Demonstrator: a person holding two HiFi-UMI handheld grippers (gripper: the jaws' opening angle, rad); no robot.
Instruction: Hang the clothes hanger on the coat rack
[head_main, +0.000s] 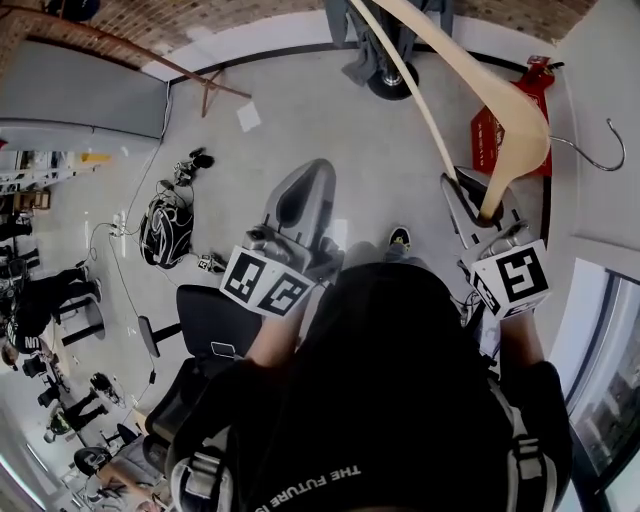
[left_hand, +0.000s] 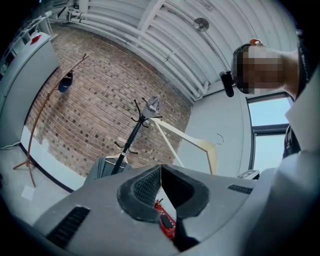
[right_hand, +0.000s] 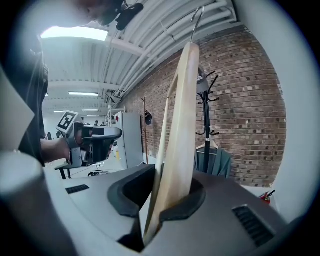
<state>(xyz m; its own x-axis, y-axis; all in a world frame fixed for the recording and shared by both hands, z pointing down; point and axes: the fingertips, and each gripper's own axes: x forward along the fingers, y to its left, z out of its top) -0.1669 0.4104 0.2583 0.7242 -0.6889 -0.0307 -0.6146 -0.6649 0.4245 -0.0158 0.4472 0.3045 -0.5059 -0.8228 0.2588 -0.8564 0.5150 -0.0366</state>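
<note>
A pale wooden clothes hanger (head_main: 500, 110) with a metal hook (head_main: 612, 150) is raised in front of me, one arm end clamped in my right gripper (head_main: 478, 205). In the right gripper view the hanger (right_hand: 180, 135) stands upright between the jaws of that gripper (right_hand: 167, 197), its hook (right_hand: 196, 17) at the top. The black coat rack (right_hand: 206, 107) stands ahead by the brick wall with a grey-green garment (right_hand: 217, 162) on it. My left gripper (head_main: 303, 175) is held up to the left, shut and empty (left_hand: 161, 172); the left gripper view shows the rack (left_hand: 134, 131) and hanger (left_hand: 197, 142) beyond it.
The rack's base (head_main: 392, 78) sits on the floor at the top of the head view. A red fire extinguisher (head_main: 508, 125) stands by the right wall and window. A black office chair (head_main: 205, 320) and a dark bag (head_main: 165, 230) lie to the left, and a thin wooden stand (left_hand: 35, 125) is farther left.
</note>
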